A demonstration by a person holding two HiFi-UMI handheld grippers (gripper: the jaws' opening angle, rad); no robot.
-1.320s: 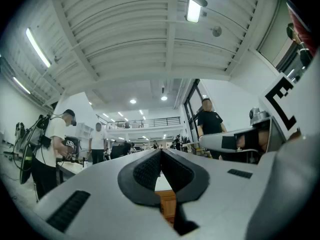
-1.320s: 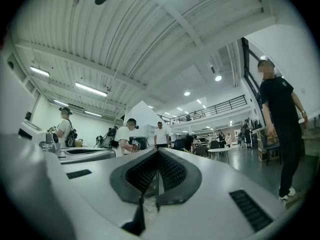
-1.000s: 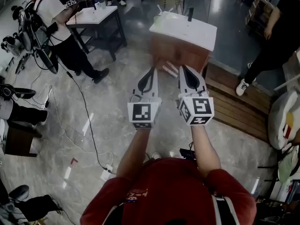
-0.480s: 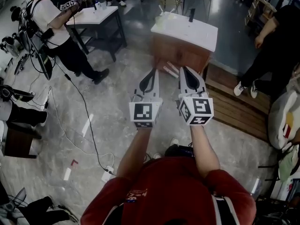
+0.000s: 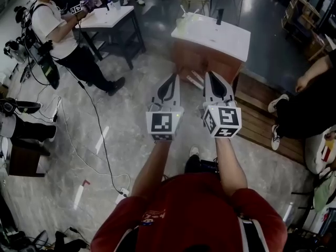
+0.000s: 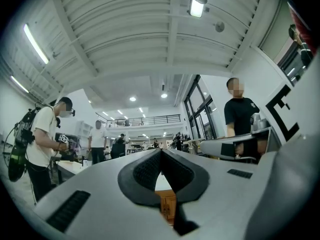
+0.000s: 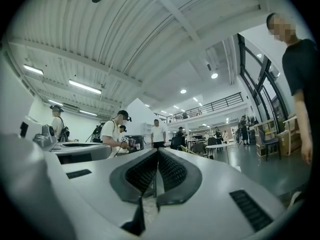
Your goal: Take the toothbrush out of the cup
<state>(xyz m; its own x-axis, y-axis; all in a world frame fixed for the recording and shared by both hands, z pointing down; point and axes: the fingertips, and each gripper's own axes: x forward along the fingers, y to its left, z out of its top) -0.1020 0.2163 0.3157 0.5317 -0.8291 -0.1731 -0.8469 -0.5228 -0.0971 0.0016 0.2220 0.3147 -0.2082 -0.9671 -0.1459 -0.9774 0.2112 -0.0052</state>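
A pale cup [image 5: 180, 23] stands at the left end of a white-topped wooden cabinet [image 5: 220, 35], far ahead in the head view. Thin pale sticks that look like toothbrushes [image 5: 184, 11] rise from it. My left gripper [image 5: 171, 76] and right gripper [image 5: 212, 74] are held side by side in the air, well short of the cabinet, pointing at it. Both are shut with nothing between the jaws. In the left gripper view the left gripper [image 6: 161, 151] has its pads together, with the cabinet showing small below them. The right gripper [image 7: 157, 151] is likewise closed.
A dark upright object [image 5: 219, 16] stands on the cabinet top. A person in white [image 5: 52, 22] works at a dark-legged table [image 5: 107, 17] at the far left. Cables [image 5: 100, 140] trail over the marble floor. A wooden platform [image 5: 262, 122] and a person in black [image 5: 310, 106] are on the right.
Both grippers keep their pose and stay shut. The cabinet has drifted slightly right in view, the person in black has moved lower right, and my foot now shows below the grippers.
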